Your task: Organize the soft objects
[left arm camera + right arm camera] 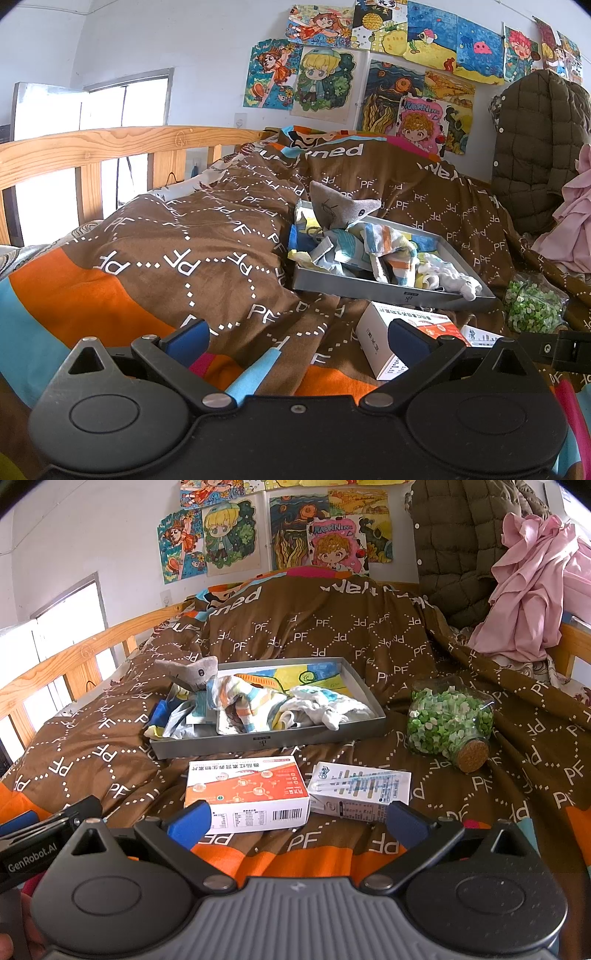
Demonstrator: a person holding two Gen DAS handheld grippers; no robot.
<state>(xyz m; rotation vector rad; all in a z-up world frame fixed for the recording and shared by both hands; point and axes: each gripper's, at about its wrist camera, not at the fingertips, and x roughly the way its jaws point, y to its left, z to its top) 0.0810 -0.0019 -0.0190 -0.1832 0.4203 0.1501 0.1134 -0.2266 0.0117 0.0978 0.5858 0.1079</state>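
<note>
Both the left claw (297, 338) and the right claw (295, 821) are spread wide, holding nothing. Grey tray (273, 740) of soft cloths (255, 705) lies at 12 o'clock; the orange-white box (247, 792) touches its near edge. Bare quilt (147, 240) lies open at 10 o'clock.

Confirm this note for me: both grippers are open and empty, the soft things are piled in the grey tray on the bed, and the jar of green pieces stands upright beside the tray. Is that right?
Not quite. The jar of green pieces lies on its side, cork end toward the camera, as the right wrist view shows. The rest holds: left gripper and right gripper are open and empty, and the soft things are piled in the grey tray on the bed.
</note>
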